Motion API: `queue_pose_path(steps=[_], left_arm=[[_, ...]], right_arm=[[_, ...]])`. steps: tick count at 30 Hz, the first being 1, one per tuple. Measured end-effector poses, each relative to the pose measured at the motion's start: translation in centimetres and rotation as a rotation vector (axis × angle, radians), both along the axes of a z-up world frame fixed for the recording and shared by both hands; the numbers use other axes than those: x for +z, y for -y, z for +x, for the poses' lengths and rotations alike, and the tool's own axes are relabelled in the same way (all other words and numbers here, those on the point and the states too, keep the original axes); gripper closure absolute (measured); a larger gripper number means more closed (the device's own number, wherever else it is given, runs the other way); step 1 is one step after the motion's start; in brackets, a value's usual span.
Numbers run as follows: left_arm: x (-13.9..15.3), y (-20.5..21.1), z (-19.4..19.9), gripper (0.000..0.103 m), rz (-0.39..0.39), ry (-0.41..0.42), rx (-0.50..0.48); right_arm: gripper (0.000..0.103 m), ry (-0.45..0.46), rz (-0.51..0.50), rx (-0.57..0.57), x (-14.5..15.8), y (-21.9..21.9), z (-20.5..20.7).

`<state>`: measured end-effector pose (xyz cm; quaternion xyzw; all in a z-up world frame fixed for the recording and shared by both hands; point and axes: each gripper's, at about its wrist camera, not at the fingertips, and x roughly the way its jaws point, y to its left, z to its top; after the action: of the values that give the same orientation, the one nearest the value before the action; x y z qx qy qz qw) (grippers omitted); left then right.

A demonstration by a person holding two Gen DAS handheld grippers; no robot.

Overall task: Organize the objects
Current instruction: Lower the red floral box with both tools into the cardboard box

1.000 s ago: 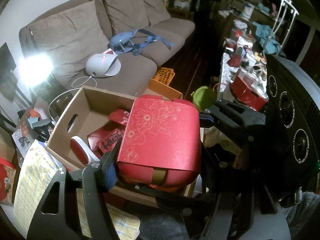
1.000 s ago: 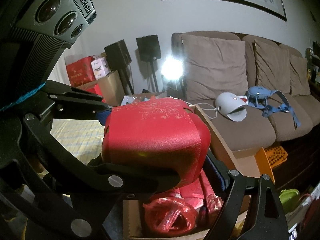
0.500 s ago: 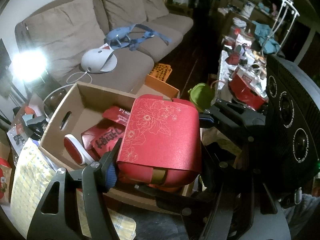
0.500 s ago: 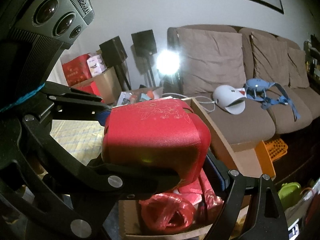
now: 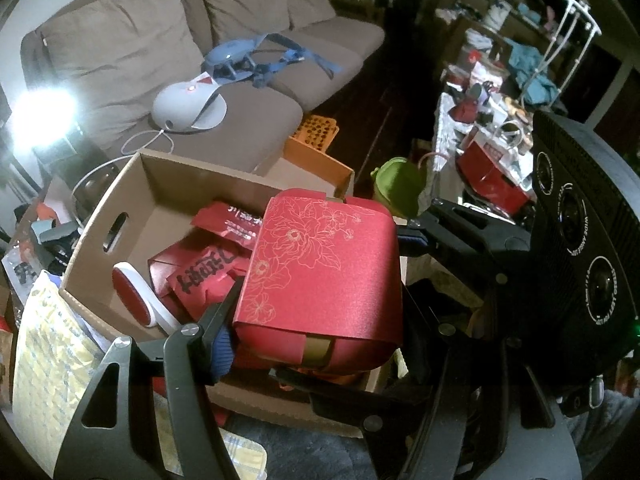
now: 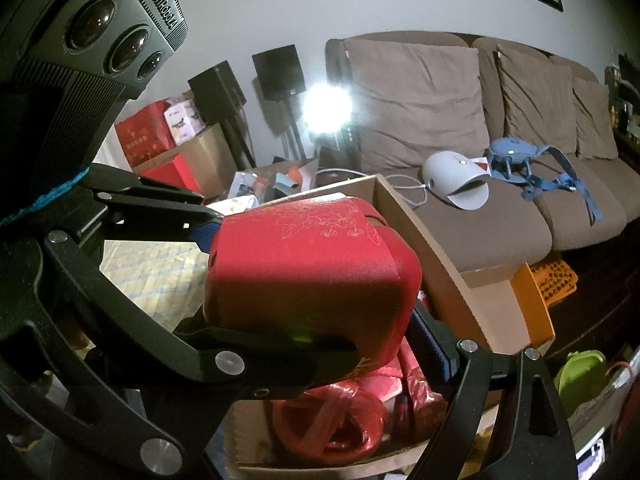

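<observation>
**Inspector A:** Item under handling is a red rectangular gift box with gold floral line-work (image 5: 324, 276). It sits above the open brown cardboard carton (image 5: 120, 192), over the carton's near right corner, not resting on the contents.

**Inspector B:** Confirmed. The left gripper (image 5: 312, 332) is closed on the box: its blue-padded finger (image 5: 222, 350) presses the box's left face in the left wrist view. The opposite finger is hidden under the box.

**Inspector A:** And the right gripper (image 6: 316, 292)?

**Inspector B:** Also clamped on the same box. In the right wrist view one blue pad (image 6: 204, 234) meets the box's far left side and the other blue pad (image 6: 436, 344) bears on its lower right edge. Both grippers hold it together, crossing each other.

**Inspector A:** Carton contents?

**Inspector B:** Flat red packets with printed characters (image 5: 204, 276) in the middle, a white oval object with a red face (image 5: 136, 300) against the near left wall, and a crumpled red plastic bag (image 6: 328, 420) at the near end below the box.

**Inspector A:** Surroundings?

**Inspector B:** A brown fabric sofa (image 5: 132, 44) stands beyond the carton, bearing a white domed device (image 5: 184, 106) and a blue strapped harness (image 5: 256, 60). An orange plastic crate (image 6: 548, 284) sits just beside the carton's far right corner. What carries the carton I cannot tell.
</observation>
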<state>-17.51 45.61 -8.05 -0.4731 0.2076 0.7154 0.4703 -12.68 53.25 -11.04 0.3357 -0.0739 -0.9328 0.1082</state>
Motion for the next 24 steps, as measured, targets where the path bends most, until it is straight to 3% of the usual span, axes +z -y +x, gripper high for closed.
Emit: queue_pose_path(steps=[24], left_arm=[[-3.4,-0.8,-1.3,0.039,-0.024,0.097,-0.003]], right_arm=[[0.015,0.105,-0.021,-0.012,-3.0,-0.3,-1.3]])
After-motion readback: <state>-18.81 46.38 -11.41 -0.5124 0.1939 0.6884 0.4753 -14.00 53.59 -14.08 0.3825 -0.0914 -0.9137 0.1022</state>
